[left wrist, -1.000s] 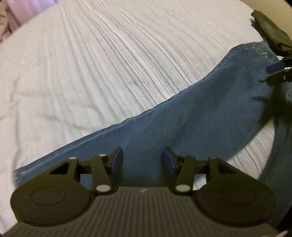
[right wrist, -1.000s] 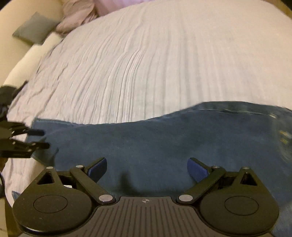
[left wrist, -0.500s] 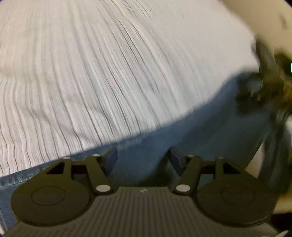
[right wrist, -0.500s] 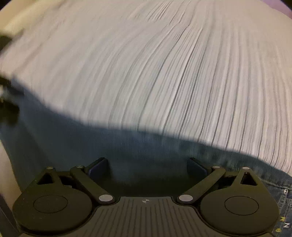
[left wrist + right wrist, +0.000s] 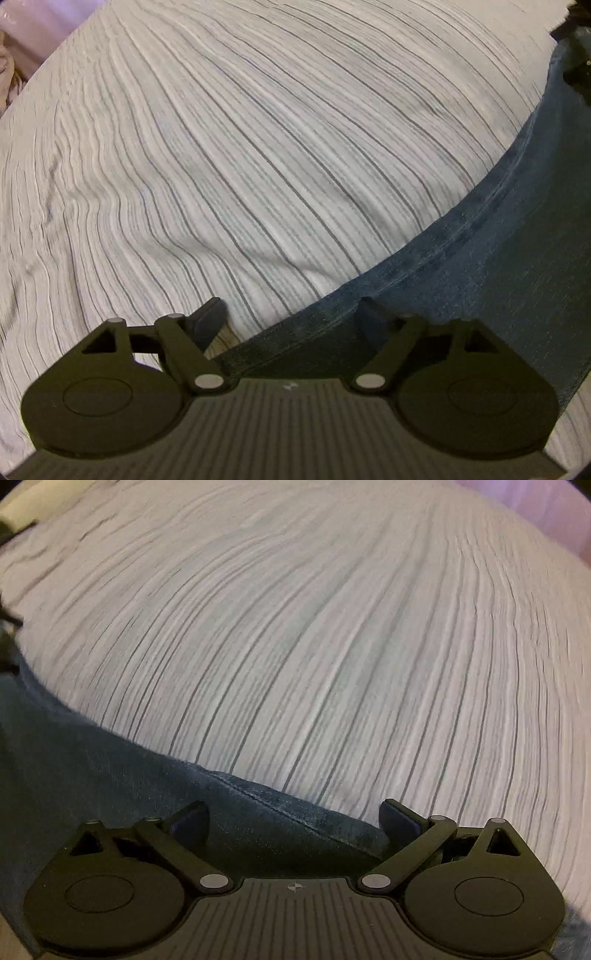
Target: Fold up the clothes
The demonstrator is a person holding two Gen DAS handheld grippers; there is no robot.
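Striped bedsheet (image 5: 229, 155) under blue jeans (image 5: 498, 280)

Right gripper (image 5: 293, 818) low over the jeans (image 5: 110, 775), jaws spread wide, nothing between them. Denim fills the lower left, its seamed edge running between the fingers (image 5: 400, 818). Striped sheet (image 5: 332, 627) covers everything beyond. Far left edge: a dark blurred shape, can't make it out.

no readable text, labels, brands or numbers anywhere
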